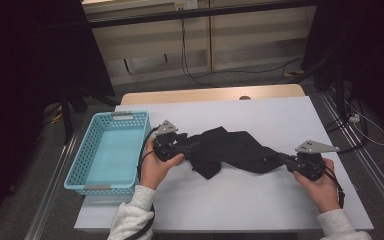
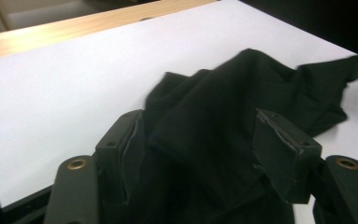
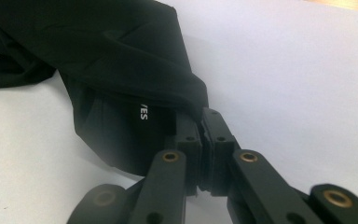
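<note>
A black garment (image 1: pixel 230 150) lies crumpled on the white table top (image 1: pixel 260 205), about midway between the left and right edges and a little nearer the near edge than the far one, stretched in a rough band from one gripper to the other. In the right gripper view a scrap of white lettering shows on the black garment (image 3: pixel 121 60), just beyond the jaws. The right gripper (image 1: pixel 284 159), held by the person's right hand (image 1: pixel 322 187) near the right edge of the table, has its jaws pressed together on a pinch of the garment's right end, and in its own view the right gripper (image 3: pixel 204 122) shows the fabric bunched where the tips meet. The left gripper (image 1: pixel 192 146), held in the left hand (image 1: pixel 155 167) towards the left side of the table, has its jaws spread apart; in its own view the left gripper (image 2: pixel 200 140) straddles a fold of the black garment (image 2: pixel 242 93), the cloth lying loosely between the pads without being squeezed. A light blue plastic basket (image 1: pixel 91 145) stands at the table's left edge, just beside the left hand. A strip of bare wood (image 1: pixel 210 94) shows along the far edge beyond the white top, and both of the person's sleeves (image 1: pixel 130 217) are pale grey.
</note>
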Demonstrator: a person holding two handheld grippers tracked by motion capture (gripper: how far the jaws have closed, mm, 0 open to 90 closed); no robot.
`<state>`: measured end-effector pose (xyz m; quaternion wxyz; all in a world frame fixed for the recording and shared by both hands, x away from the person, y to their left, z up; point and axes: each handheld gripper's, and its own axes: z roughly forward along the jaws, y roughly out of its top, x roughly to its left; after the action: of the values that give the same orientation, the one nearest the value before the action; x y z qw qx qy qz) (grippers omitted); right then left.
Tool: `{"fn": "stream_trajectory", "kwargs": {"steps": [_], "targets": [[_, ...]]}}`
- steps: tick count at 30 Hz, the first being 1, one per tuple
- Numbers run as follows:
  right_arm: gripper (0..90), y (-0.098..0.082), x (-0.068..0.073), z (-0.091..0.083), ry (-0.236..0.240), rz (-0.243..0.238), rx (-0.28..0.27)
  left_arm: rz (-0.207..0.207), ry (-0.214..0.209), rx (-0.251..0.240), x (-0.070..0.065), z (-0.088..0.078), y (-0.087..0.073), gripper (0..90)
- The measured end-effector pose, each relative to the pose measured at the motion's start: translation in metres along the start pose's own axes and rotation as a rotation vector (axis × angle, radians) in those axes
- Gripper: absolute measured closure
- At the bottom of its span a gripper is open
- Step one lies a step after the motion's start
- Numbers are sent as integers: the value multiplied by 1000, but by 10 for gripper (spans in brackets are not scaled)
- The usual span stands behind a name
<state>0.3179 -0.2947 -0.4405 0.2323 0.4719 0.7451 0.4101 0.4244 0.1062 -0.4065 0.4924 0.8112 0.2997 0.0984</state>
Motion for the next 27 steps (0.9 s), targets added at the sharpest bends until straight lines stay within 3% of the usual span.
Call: {"fn": "stream_trajectory", "kwargs": {"steps": [1, 2, 3, 4, 7, 8, 11, 19, 21, 27], "targets": [[874, 0, 0, 0, 0, 0, 0, 0, 0, 0, 0, 0, 0, 345], [875, 1, 1, 0, 1, 2, -2, 40, -22, 9, -6, 2, 1, 346], [875, 1, 1, 0, 1, 2, -2, 40, -22, 9, -6, 2, 1, 346], [875, 1, 1, 1, 4, -3, -2, 67, -52, 20, -12, 5, 2, 346], [874, 2, 1, 1, 3, -3, -1, 80, -80, 26, -16, 9, 1, 339], [872, 2, 1, 1, 3, -4, 0, 81, -96, 49, -18, 13, -1, 329], [872, 2, 1, 1, 3, -4, 0, 86, -99, 90, -18, 21, -8, 310], [868, 1, 0, 1, 2, -3, 1, 99, -86, 141, -12, 36, -23, 237], [866, 1, 1, 1, -2, -4, 7, 115, -86, 172, -11, 41, -29, 232], [865, 1, 0, 1, -2, -4, 7, 148, -95, 200, -11, 47, -35, 198]]}}
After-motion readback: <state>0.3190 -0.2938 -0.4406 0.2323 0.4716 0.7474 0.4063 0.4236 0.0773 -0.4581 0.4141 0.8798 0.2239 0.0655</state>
